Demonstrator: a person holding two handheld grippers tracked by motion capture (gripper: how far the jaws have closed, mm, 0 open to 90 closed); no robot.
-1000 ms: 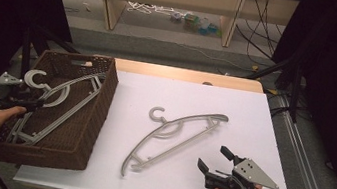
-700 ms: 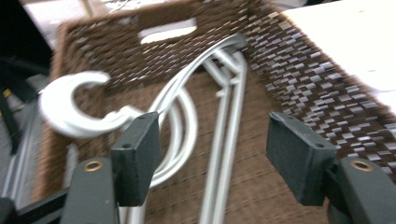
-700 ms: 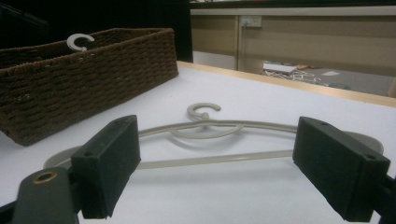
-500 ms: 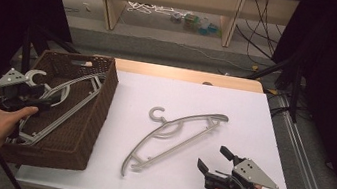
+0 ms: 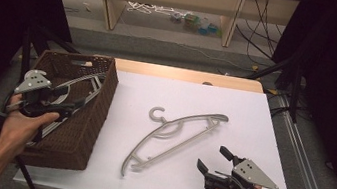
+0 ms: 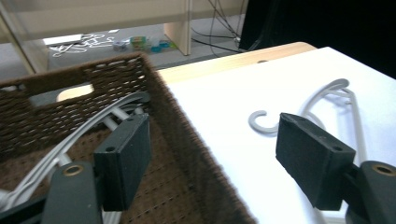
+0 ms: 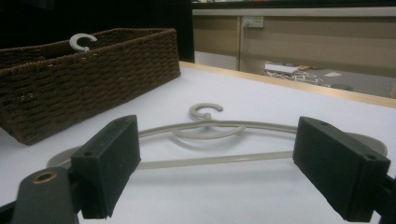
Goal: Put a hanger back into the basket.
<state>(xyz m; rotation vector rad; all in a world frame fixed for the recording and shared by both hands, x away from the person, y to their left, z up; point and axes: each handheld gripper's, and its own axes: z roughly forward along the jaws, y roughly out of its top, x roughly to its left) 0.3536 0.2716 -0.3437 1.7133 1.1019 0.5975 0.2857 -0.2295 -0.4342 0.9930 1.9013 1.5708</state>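
left gripper [image 5: 69, 106]: jaws apart, empty, over wicker basket [image 5: 98, 114] | right gripper [image 5: 214, 161]: jaws apart, empty | grey hanger [image 5: 176, 133]: flat on table, just ahead of right gripper

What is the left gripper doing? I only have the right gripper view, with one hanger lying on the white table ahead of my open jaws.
Observer: The left gripper is held over the brown basket, close to the wall that faces the table.
Operator: Does it have anything in its jaws?
Observer: No. In the left gripper view its jaws stand wide apart with nothing between them.
Operator: What's in that basket?
Observer: Pale hangers lie inside it, overlapping. I can't count them.
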